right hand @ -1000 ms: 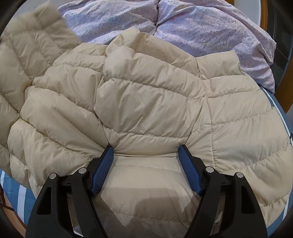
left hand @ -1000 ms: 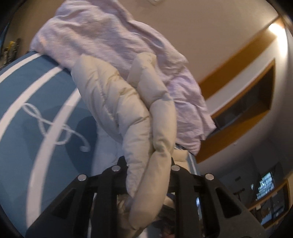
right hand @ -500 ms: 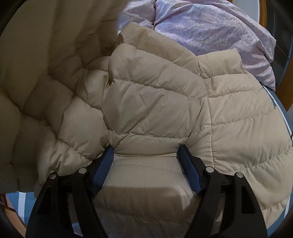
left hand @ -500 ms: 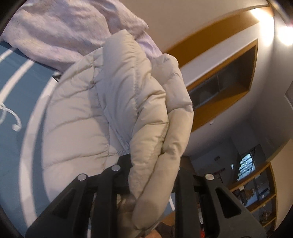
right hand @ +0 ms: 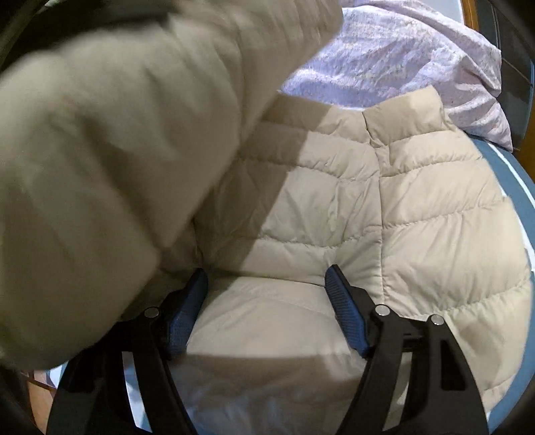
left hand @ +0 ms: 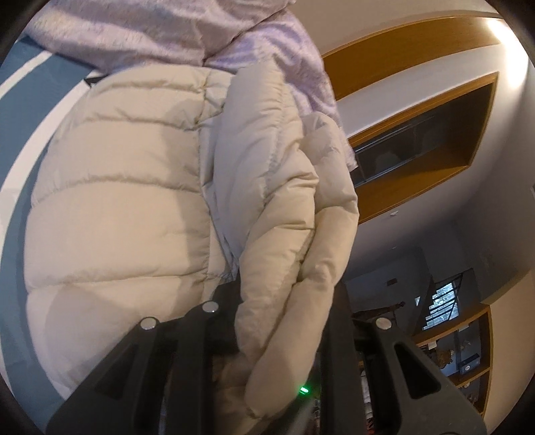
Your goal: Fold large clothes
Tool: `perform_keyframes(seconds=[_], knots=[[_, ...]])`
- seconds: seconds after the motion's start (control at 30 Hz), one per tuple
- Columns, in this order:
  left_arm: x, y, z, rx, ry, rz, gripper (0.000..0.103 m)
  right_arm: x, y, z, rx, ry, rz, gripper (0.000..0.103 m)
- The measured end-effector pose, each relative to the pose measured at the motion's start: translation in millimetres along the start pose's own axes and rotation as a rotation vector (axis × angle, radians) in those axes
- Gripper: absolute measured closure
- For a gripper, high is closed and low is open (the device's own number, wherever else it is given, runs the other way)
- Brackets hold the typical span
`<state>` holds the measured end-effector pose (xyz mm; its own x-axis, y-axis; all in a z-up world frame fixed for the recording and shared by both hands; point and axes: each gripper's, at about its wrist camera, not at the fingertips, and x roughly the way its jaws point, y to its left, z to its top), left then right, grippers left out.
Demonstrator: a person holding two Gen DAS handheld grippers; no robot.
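A cream quilted down jacket point(right hand: 401, 214) lies spread on a blue bed cover with white stripes point(left hand: 20, 110). My left gripper point(left hand: 284, 294) is shut on a bunched fold of the jacket point(left hand: 294, 214) and holds it raised over the jacket's body point(left hand: 117, 207). That lifted part point(right hand: 117, 150) fills the left of the right wrist view, blurred. My right gripper point(right hand: 265, 284) is open, its blue pads point(right hand: 344, 308) pressed down on the jacket near its lower edge, with padding bulging between them.
A crumpled lilac duvet point(right hand: 401, 57) lies at the far side of the bed, touching the jacket's collar; it also shows in the left wrist view point(left hand: 150, 30). Wooden wall shelving point(left hand: 418, 134) and a shelf unit point(left hand: 468, 351) stand beyond the bed's edge.
My left gripper has carried the held part of the jacket up and over toward the right, so it now hangs above the jacket's body. My right gripper has stayed in place, pressing down.
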<state>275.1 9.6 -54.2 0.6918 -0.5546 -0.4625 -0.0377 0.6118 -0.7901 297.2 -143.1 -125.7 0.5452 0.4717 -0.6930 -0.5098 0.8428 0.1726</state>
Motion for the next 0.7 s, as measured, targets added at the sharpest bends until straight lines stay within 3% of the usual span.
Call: perform_keyframes(seconds=[0.53, 0.7], knots=[[64.4, -1.7, -14.7, 0.005, 0.073, 0.201, 0.081, -80.4, -45.7, -42.6, 0.030, -0.055, -0.067, 0.029], [70.5, -10.1, -14.8, 0.011, 0.080, 0.217, 0.081, -63.8, -58.3, -40.9, 0.058, -0.020, -0.059, 0.029]])
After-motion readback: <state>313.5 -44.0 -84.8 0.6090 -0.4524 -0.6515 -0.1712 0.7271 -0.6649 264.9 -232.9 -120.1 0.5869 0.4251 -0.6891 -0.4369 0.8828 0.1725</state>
